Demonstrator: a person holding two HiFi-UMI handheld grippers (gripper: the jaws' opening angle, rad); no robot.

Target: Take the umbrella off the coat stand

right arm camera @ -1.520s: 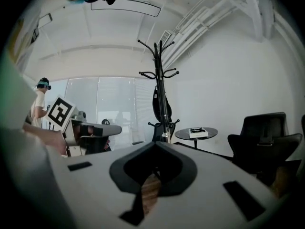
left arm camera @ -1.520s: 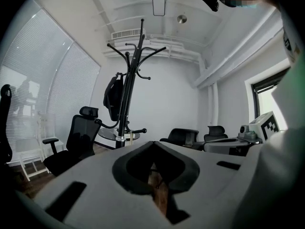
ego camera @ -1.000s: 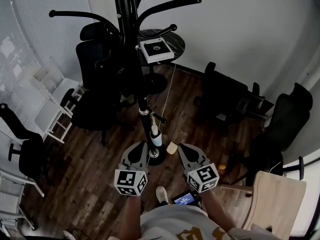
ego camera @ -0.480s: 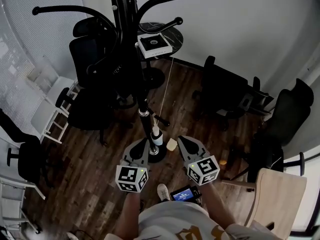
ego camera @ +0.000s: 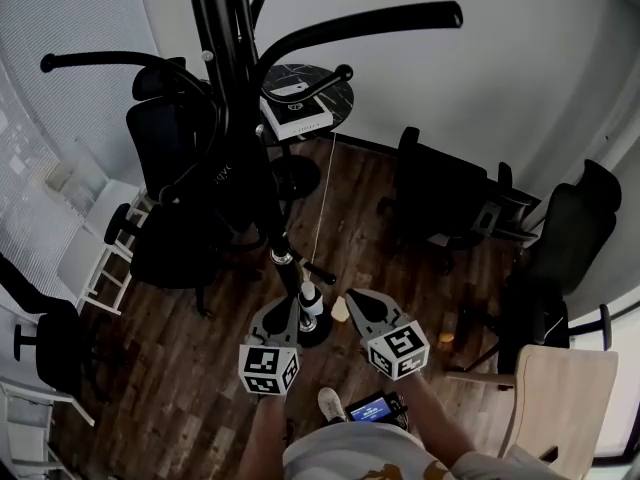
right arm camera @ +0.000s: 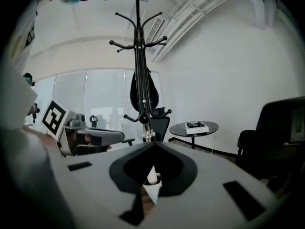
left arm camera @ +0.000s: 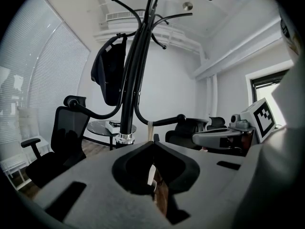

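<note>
The jaws of the left gripper [left arm camera: 153, 143] are closed tip to tip, with nothing between them. The right gripper [right arm camera: 155, 143] is the same, closed and empty. Both are held low, near the foot of the stand [left arm camera: 136, 75], well apart from the umbrella [left arm camera: 108, 73]. I take the umbrella to be the dark folded bundle hanging high from one upper hook, close against the pole. The risk, I think: a grip on loose cloth can slip, and a sideways pull can catch the hook and tip the stand toward the chair [left arm camera: 62, 133].
</note>
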